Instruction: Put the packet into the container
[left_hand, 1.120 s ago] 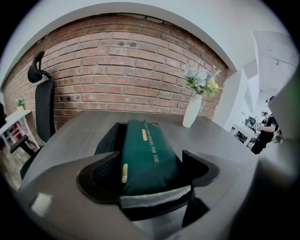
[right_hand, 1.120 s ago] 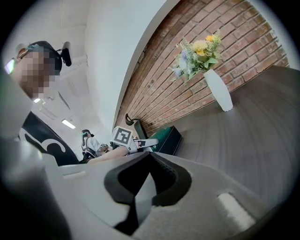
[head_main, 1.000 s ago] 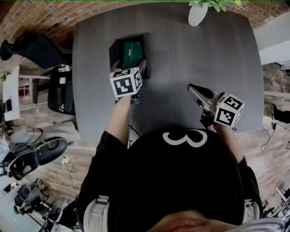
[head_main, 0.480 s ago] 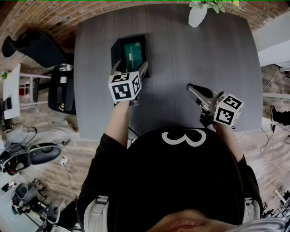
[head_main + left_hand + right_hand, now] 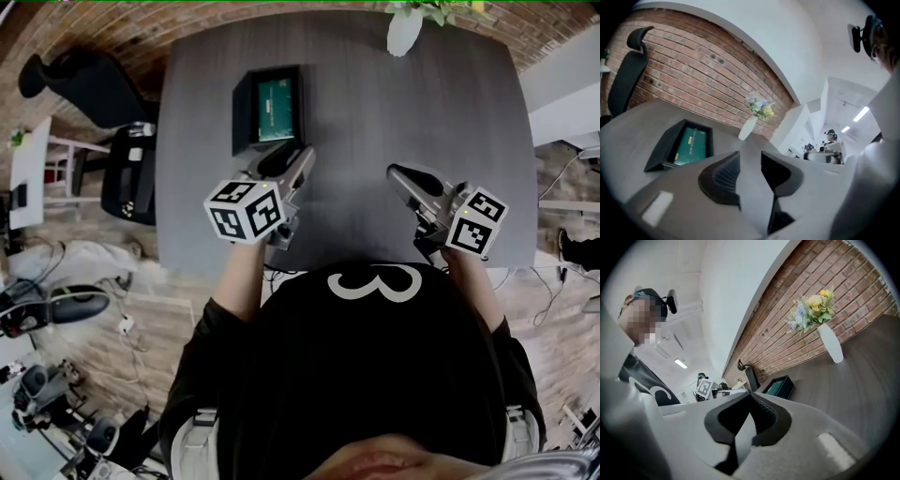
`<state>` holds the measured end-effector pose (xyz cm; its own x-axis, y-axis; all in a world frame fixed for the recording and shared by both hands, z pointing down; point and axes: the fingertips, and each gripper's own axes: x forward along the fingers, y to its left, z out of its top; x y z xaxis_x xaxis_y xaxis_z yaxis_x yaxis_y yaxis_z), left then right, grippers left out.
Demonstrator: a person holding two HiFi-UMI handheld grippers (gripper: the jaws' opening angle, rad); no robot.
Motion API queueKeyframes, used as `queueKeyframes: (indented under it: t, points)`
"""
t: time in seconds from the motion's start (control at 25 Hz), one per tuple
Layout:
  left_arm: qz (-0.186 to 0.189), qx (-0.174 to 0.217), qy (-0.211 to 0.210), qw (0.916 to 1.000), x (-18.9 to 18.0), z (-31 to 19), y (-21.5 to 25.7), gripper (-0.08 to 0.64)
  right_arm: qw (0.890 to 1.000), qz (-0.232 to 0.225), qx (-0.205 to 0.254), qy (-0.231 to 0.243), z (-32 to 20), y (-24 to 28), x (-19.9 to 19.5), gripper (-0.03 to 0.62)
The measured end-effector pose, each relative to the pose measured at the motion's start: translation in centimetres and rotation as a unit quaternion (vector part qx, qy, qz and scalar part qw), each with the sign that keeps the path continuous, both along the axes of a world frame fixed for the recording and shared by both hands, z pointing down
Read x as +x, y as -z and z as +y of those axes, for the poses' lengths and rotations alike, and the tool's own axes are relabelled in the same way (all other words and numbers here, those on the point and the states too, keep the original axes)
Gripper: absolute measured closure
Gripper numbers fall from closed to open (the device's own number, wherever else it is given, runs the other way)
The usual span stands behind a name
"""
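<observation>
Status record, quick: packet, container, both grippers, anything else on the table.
packet: green, lying flat inside the container
container: black open box, far left part of the table
left gripper: near side of the container, jaws closing, nothing between them
right gripper: over the table's right half, jaws together, empty
other: white vase at the far edge

Black top (image 5: 375,375) with a large white "3"-shaped mark (image 5: 367,284); black sleeves (image 5: 211,323) reach about the elbow. Pale grey straps (image 5: 202,436) at both shoulders. Left tool (image 5: 750,155): light grey shell, dark ribbed pads (image 5: 723,176), jaws closing with nothing between them; cube (image 5: 244,210) of black-and-white square markers. Right tool (image 5: 751,395) built alike, own marker cube (image 5: 476,222)
</observation>
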<state>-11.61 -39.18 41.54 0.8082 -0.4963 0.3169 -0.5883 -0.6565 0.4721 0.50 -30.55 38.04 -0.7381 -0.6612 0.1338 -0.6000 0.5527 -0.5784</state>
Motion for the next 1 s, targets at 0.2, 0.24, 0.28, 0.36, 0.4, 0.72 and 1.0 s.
queueKeyframes:
  t: [0.2, 0.24, 0.28, 0.36, 0.4, 0.72, 1.0]
  points:
    - [0.082, -0.011, -0.046, 0.9955, 2.0, 5.6, 4.1, 0.56, 1.0, -0.014, 0.018, 0.019, 1.9, 1.5, 0.3, 0.591]
    - [0.085, -0.005, -0.051, 0.995, 2.4, 6.6, 4.9, 0.558, 0.999, -0.016, 0.023, 0.025, 2.3, 1.7, 0.2, 0.591]
    - [0.085, 0.005, -0.052, 0.995, 2.7, 7.5, 5.6, 0.557, 0.999, -0.017, 0.027, 0.032, 2.7, 2.0, 0.1, 0.591]
    - [0.082, 0.027, -0.049, 0.9951, 3.2, 8.9, 6.5, 0.557, 0.998, -0.016, 0.037, 0.037, 3.4, 2.5, -0.1, 0.591]
    - [0.078, 0.035, -0.049, 0.9951, 3.4, 9.6, 6.9, 0.557, 0.998, -0.013, 0.042, 0.036, 3.7, 2.6, -0.2, 0.591]
    - [0.096, 0.047, -0.055, 0.9927, 3.5, 13.0, 8.7, 0.56, 0.995, -0.004, 0.065, 0.072, 6.0, 3.7, -1.9, 0.591]
    - [0.069, 0.063, -0.052, 0.9942, 3.2, 14.2, 9.0, 0.549, 0.993, -0.002, 0.074, 0.088, 7.3, 4.4, -3.0, 0.591]
